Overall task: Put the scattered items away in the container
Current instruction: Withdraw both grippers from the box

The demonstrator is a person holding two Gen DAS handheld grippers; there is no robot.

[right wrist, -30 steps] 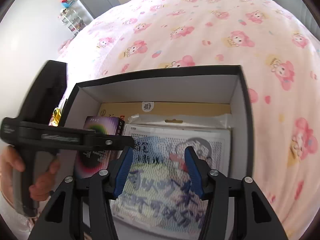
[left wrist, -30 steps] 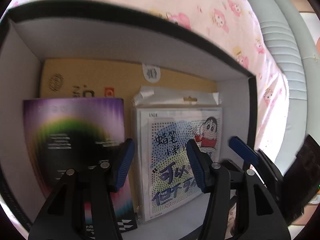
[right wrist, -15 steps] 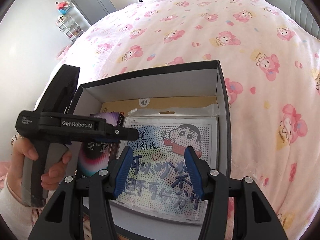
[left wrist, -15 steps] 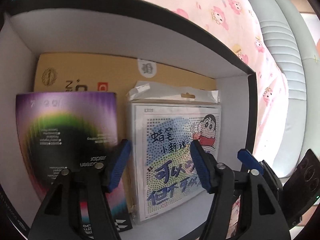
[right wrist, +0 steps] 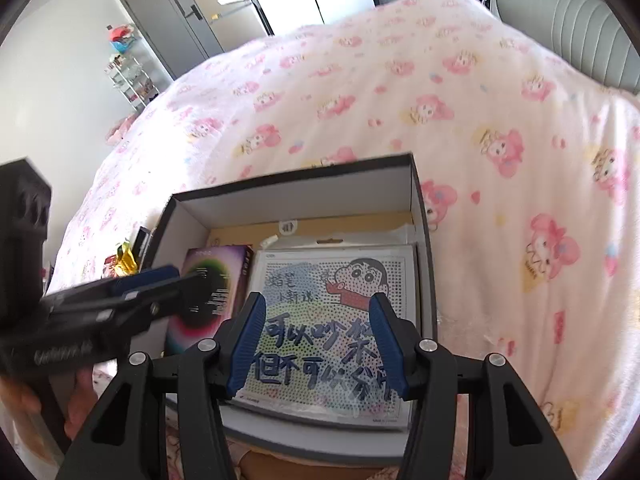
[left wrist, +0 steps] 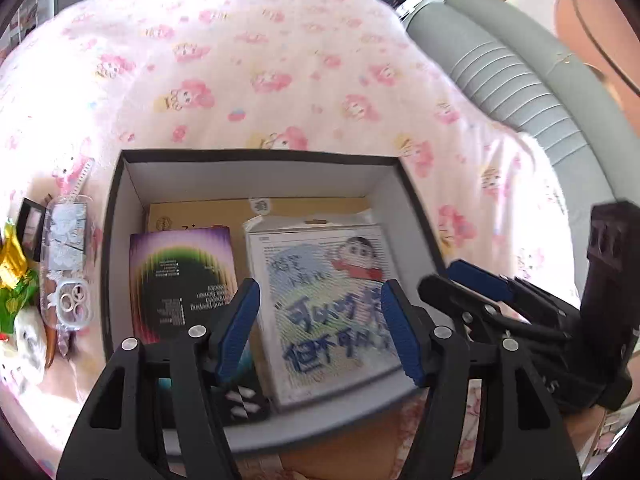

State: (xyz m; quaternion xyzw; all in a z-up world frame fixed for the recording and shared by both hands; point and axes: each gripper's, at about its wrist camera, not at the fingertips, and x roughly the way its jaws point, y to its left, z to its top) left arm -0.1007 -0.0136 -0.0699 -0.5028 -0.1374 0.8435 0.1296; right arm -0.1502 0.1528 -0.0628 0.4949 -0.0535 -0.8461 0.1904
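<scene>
Both my tongs, left (left wrist: 320, 320) and right (right wrist: 318, 340), hang released; black-rimmed cardboard box (left wrist: 256, 155) part-filled, clear plastic phone case (left wrist: 68, 264) waiting at nine o'clock.

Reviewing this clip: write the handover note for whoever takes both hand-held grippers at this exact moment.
Left hand-held gripper: open, empty, above the box.
Right hand-held gripper: open, empty, also over the box.
Done: purple pack, cartoon bead kit and tan flat carton lie inside the box.
Left: clear phone case, dark small box and gold-green wrapper on the blanket, on the box's left side.
</scene>
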